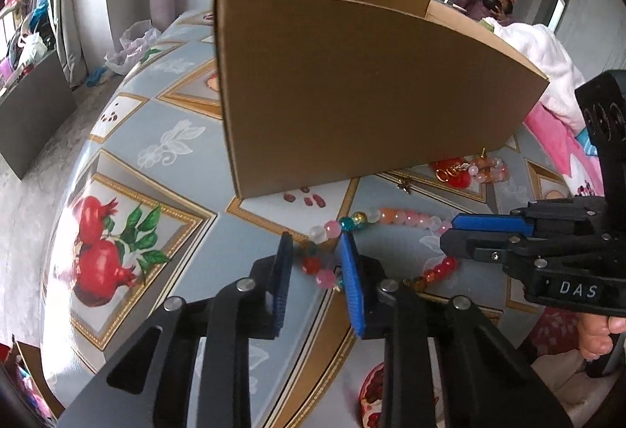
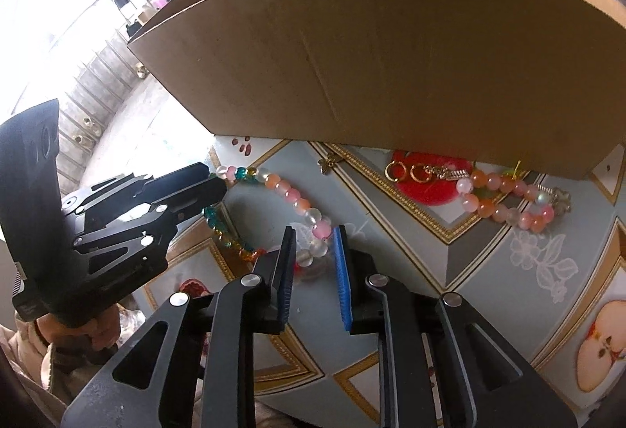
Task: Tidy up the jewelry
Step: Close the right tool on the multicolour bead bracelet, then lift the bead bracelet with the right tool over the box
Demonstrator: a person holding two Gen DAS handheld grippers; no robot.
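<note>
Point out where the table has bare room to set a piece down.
Free: the cloth left of the box, around the pomegranate print, and the stretch right of the right tongs toward the apple print. Crowded: the strip in front of the box, with the long bead strand, gold earrings, small bracelet and left tongs.

Box stands at back of tabletop. Bead necklace lies in front of it; second bead string and earrings to its right, at box's foot.
</note>
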